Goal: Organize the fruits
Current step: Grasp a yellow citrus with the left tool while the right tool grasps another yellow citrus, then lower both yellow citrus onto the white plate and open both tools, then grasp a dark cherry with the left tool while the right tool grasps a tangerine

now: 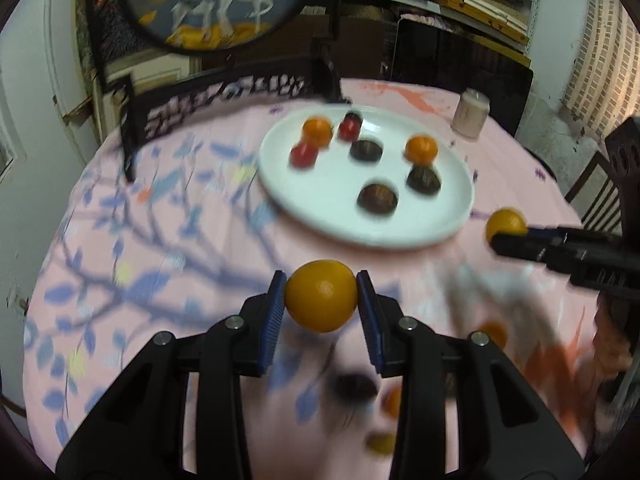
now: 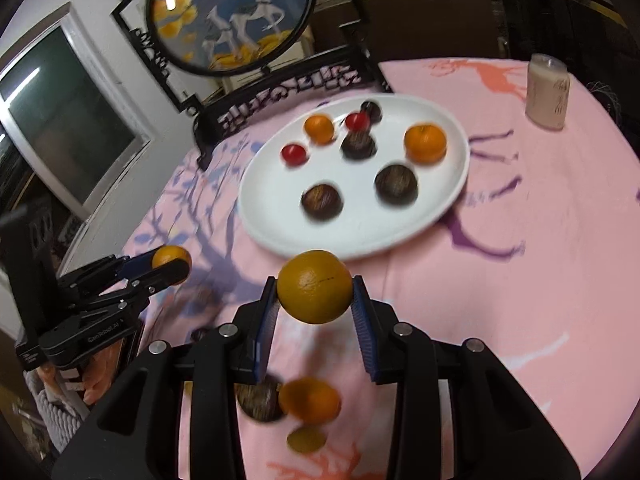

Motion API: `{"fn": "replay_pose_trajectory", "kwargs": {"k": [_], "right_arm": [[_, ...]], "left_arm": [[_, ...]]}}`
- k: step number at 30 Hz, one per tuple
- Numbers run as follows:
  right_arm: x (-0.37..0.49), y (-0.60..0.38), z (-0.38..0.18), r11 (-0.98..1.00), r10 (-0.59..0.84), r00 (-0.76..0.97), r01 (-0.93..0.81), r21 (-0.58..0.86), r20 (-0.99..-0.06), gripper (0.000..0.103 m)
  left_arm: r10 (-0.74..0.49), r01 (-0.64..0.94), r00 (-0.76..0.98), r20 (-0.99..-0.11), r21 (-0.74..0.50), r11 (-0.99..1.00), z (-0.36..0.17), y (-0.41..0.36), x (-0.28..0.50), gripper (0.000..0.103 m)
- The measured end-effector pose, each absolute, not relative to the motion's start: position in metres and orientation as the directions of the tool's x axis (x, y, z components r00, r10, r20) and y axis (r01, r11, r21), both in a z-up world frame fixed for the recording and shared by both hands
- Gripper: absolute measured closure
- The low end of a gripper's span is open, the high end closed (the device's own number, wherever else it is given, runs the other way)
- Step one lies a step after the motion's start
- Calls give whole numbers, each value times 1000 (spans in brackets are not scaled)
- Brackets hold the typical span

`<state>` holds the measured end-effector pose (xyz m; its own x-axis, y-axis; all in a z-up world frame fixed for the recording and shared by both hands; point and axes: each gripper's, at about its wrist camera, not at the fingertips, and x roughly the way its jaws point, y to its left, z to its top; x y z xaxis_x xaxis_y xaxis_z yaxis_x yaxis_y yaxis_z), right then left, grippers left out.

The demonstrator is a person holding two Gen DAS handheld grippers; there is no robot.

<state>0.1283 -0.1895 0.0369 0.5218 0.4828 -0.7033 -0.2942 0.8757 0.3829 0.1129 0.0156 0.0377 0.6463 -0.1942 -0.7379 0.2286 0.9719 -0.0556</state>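
Left wrist view: the left gripper [image 1: 321, 304] pinches a yellow-orange fruit [image 1: 321, 295] between its blue pads [image 1: 272, 320], lifted above the pink floral tablecloth [image 1: 140, 280]. At 12 o'clock from it sits the white plate [image 1: 340, 220], its near rim just beyond the fruit, with bare white room along the plate's 6 to 8 o'clock side. On the plate lie 2 oranges, 2 red fruits and 3 dark brown ones, all blurred. At 3 o'clock the right gripper [image 1: 498, 236] comes in from the frame edge, clamped on a second orange fruit [image 1: 506, 220] just off the plate's rim. Below the fingers, at 5 o'clock, several smeared fruits on the cloth are too blurred to name. A pale cup [image 1: 470, 114] stands near the table's far edge at 1 o'clock.

Right wrist view: the right gripper [image 2: 315, 292] squeezes its orange fruit [image 2: 315, 286], which covers part of the plate's [image 2: 360, 236] near rim. At 9 o'clock the left gripper [image 2: 172, 262] holds its fruit [image 2: 170, 256], half hidden by a finger. A dark fruit [image 2: 260, 404], an orange one [image 2: 310, 400] and a yellowish one [image 2: 307, 440] lie blurred between the arms at 6 o'clock. Open pink cloth [image 2: 520, 260] spreads at 3 o'clock.
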Motion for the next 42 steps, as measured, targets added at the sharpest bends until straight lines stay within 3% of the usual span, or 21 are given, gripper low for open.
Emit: {"fn": "replay_pose_trajectory", "kwargs": {"k": [9,13,14,15,29,33,42], "right_arm": [[185,-178,16,916,401,539,-232,327,-741,65],[188,-185,17,911,411,554,-234,339,-724,58],[186,-188,19,909,416,565,-230,348,-712,49],[185,-190,21,909,415,573,-225,351,-707,45],[127,-195,21,869,494,521,-261,421,-696,45],[104,-203,20,854,518,518,-264,448,-681,45],[86,-209,18,838,540,514,-262,478,-666,45]], "left_arm": [[-184,169,618,-764,-99,981,22,-12,195,67],[-193,169,619,-762,-111,979,17,-13,199,62],[-194,171,622,-759,-110,979,18,-13,198,57],[-198,172,627,-753,-115,978,20,-12,196,57],[-222,220,623,-750,-104,970,19,17,122,56],[-235,244,602,-763,-105,964,10,28,95,46],[-264,306,568,-779,-98,947,-7,29,55,46]]}}
